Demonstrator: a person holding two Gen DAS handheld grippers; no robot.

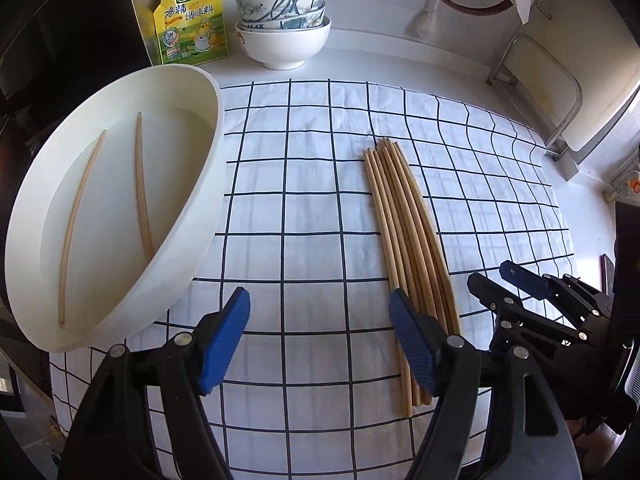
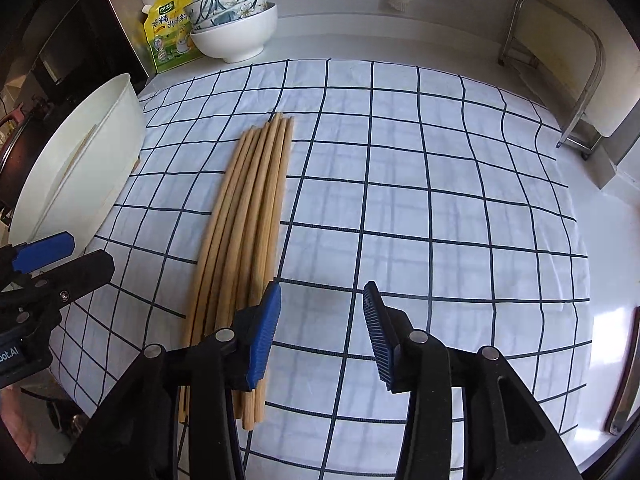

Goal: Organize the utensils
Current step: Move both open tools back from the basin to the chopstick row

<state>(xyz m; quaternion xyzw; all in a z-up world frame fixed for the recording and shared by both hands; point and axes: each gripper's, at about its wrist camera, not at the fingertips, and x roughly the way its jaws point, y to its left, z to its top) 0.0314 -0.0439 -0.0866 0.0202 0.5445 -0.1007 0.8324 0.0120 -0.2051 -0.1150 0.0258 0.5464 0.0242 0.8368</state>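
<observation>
1. On a white cloth with a dark grid [image 1: 304, 184], a bundle of wooden chopsticks [image 1: 404, 224] is lying side by side, tips pointing toward the far wall.
2. To the left of the cloth, a wide white basin [image 1: 208, 184] is sitting tilted toward the camera, holding two more loose chopsticks [image 1: 140, 184] that are lying apart from each other on its floor.
3. At the bottom of the left wrist view, the left gripper [image 1: 320, 340] is hanging over the cloth with its blue pads spread wide and nothing between them – its right pad [image 1: 412, 344] is overlapping the near end of the bundle, though whether it is touching the wood is hard to tell.
4. In the right wrist view, the right gripper [image 2: 322, 332] is also standing released, jaws parted over bare cloth; its left pad [image 2: 264, 336] is sitting just over the right edge of the bundle's near end.
5. Each gripper is showing at the edge of the other's view, the two close together.
6. Behind the cloth, a stack of bowls [image 1: 284, 28] – patterned ones nested in a plain white one – is standing beside a yellow seasoning pouch [image 1: 192, 20].
7. At the far right, a metal rack [image 2: 560, 64] is standing against the wall.
</observation>
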